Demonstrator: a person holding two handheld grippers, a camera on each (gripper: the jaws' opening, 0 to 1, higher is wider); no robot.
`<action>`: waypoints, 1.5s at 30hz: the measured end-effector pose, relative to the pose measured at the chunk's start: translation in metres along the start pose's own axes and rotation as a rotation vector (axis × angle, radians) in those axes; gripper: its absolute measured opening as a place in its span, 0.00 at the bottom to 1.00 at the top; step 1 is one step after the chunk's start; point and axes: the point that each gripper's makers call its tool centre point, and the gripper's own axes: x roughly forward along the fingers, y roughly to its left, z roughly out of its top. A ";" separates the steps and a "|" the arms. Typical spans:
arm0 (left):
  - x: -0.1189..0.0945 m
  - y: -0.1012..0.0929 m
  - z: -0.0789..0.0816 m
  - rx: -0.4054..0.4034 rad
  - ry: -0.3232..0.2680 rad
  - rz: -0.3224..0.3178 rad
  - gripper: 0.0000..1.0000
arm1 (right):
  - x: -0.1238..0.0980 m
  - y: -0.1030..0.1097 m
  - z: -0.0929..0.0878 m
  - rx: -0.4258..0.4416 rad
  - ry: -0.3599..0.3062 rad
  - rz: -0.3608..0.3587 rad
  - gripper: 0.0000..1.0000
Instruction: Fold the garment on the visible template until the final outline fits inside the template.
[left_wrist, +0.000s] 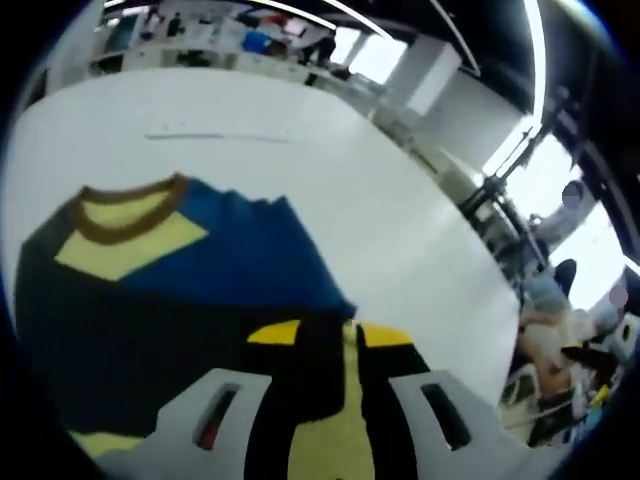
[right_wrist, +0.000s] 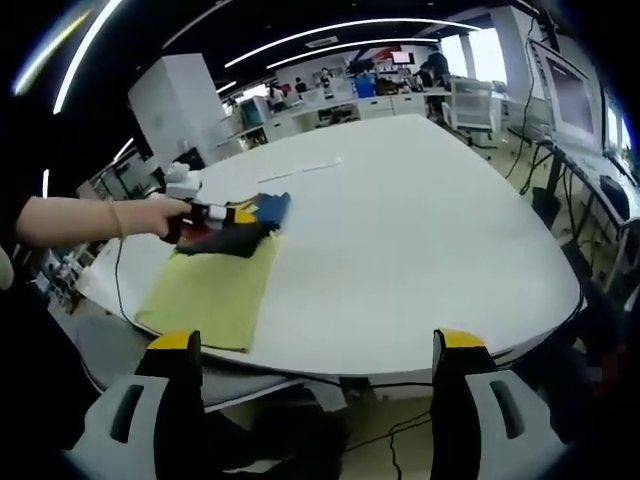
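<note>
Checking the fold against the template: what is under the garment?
Under the folded garment lies the yellow-green template, on the white table. Its near part shows bare; the part beneath the garment is covered.

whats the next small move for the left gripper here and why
Probably carry the pinched edge further across the garment and lay it down. The left gripper is shut on the dark fabric, and in the right gripper view the garment sits bunched at the far end of the yellow-green template, fold unfinished.
</note>
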 end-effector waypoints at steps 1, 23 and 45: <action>-0.005 0.001 -0.001 0.006 -0.001 -0.006 0.22 | 0.003 0.003 0.001 -0.005 0.002 0.008 0.96; -0.109 0.035 -0.008 0.045 -0.094 -0.026 0.50 | 0.041 0.055 0.021 -0.089 0.009 0.125 0.96; -0.202 0.066 -0.044 0.040 -0.127 0.049 0.81 | 0.071 0.101 0.038 -0.173 0.019 0.213 0.95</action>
